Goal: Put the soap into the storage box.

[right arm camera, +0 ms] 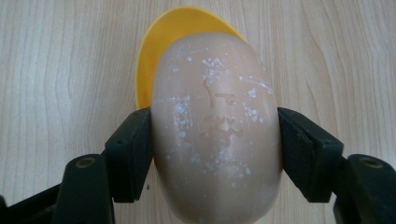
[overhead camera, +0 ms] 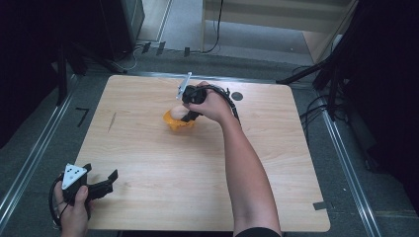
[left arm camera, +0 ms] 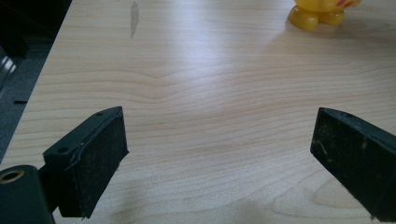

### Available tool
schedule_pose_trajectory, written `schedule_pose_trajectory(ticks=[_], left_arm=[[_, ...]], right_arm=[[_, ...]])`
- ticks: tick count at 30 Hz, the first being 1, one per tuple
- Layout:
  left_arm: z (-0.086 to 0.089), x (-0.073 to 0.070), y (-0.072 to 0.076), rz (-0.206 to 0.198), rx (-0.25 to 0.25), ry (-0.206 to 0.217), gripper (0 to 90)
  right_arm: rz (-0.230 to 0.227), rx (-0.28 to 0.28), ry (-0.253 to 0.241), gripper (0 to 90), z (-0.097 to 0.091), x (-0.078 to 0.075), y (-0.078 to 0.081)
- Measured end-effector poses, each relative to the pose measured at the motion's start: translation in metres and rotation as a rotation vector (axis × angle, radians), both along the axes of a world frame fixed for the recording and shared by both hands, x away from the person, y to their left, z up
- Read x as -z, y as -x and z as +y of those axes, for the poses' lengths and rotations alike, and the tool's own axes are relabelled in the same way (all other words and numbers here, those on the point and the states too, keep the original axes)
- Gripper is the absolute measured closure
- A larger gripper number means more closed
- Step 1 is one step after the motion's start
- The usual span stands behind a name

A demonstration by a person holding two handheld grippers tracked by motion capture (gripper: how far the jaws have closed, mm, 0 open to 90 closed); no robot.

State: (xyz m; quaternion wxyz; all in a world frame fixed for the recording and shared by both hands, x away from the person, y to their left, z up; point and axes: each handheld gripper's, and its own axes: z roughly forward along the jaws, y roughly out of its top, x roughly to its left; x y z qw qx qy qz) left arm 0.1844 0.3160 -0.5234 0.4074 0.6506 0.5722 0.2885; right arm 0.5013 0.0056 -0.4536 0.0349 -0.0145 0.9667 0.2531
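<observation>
Two grippers are in play, and I am judging the coming move to turn on how the soap bar (right arm camera: 217, 126) is sitting over the yellow dish (right arm camera: 161, 51). In the right gripper view the bar's long axis is running straight away from the tool, its near end between the jaws and its far end lying over the dish, whose rim is curving out past the bar's far left shoulder; whether the bar is resting in the dish or hanging just above it I cannot tell. My right gripper (overhead camera: 190, 116) is clamping the bar across its short width, both black pads pressing on its flanks, so the jaws are standing only as wide as the bar. In the high view this is happening around the middle of the table (overhead camera: 148, 197), slightly to the far side. My left gripper (overhead camera: 112, 178) is waiting at the near left corner, well apart, jaws spread wide with nothing between them; from its own view the dish's yellow feet (left arm camera: 316, 17) are showing far off to the right. The right hand is plainly the nearer one. The bar is looking pale beige, rounded and smooth, flecked with white residue, with a faint embossed mark on its upper face.
</observation>
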Motion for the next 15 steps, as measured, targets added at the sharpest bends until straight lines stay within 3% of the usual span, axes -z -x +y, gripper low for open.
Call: schedule_pose_trajectory(ticks=[8,15], left_arm=[[0.0001,-0.0001,0.0,0.001,0.0,0.001,4.1],[0.0002,-0.0001,-0.0001,0.002,-0.001,0.001,4.1]], right_arm=[[0.043,0.027,0.014,32.5,0.0014,0.0036,-0.0024],[0.043,0.036,0.013,32.4,0.0009,0.0035,-0.0044]])
